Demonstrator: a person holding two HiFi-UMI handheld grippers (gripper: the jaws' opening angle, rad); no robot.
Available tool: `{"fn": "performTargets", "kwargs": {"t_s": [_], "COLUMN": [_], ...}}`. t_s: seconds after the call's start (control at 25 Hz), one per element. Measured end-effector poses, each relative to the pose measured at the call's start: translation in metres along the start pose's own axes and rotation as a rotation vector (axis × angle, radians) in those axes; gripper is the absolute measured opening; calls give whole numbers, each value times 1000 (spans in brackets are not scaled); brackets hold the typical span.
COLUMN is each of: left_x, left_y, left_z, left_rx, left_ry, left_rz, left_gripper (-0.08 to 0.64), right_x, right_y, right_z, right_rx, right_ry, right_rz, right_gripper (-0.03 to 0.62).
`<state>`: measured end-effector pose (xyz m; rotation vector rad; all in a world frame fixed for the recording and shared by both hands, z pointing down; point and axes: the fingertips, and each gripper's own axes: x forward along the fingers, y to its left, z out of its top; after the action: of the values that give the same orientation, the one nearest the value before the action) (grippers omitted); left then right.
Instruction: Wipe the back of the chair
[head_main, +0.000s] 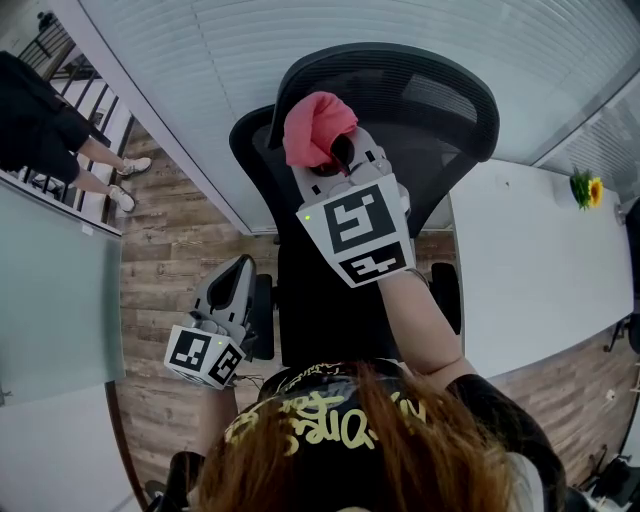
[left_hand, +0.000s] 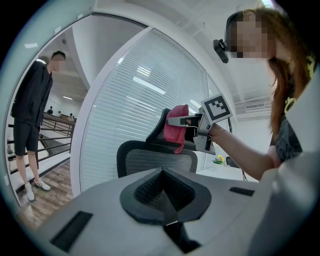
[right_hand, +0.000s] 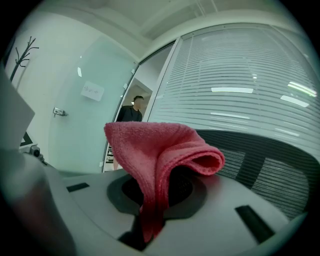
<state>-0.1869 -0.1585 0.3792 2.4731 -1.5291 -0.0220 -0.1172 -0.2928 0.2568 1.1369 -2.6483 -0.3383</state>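
Chair back (head_main: 445, 125) seemed about to be wiped: right gripper (head_main: 338, 158) clamped a pink cloth (head_main: 315, 125) near its top, needing contact, while left gripper (head_main: 238, 272) sat closed, empty.

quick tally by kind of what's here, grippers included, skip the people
grippers: 2, left gripper and right gripper
cloth: 1
chair: 1
table: 1
flower: 1
total: 6
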Motion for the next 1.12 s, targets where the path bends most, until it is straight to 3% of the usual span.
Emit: {"fn": "performTargets", "kwargs": {"t_s": [0.28,0.4,0.88,1.12], "left_x": [6,11,37,40], "left_y": [-4,-7,-23,-28], "left_z": [3,5,8,6], "left_rx": [11,17,29,29], "left_ry": [3,5,11,18], "left_rz": [-18,-33,-106,-111], "left_gripper": [-8,-8,-8,-8], "right_x": [-5,-18,-109,-151], "right_y": [11,1,-99,-142], "right_z": [-3,-7,-53,-82], "right_rx": [17,33,28,-63], "right_ry": [5,-9,-22,51], "right_rz": [73,57,-223,-375], "right_gripper": [64,64,64,64]}}
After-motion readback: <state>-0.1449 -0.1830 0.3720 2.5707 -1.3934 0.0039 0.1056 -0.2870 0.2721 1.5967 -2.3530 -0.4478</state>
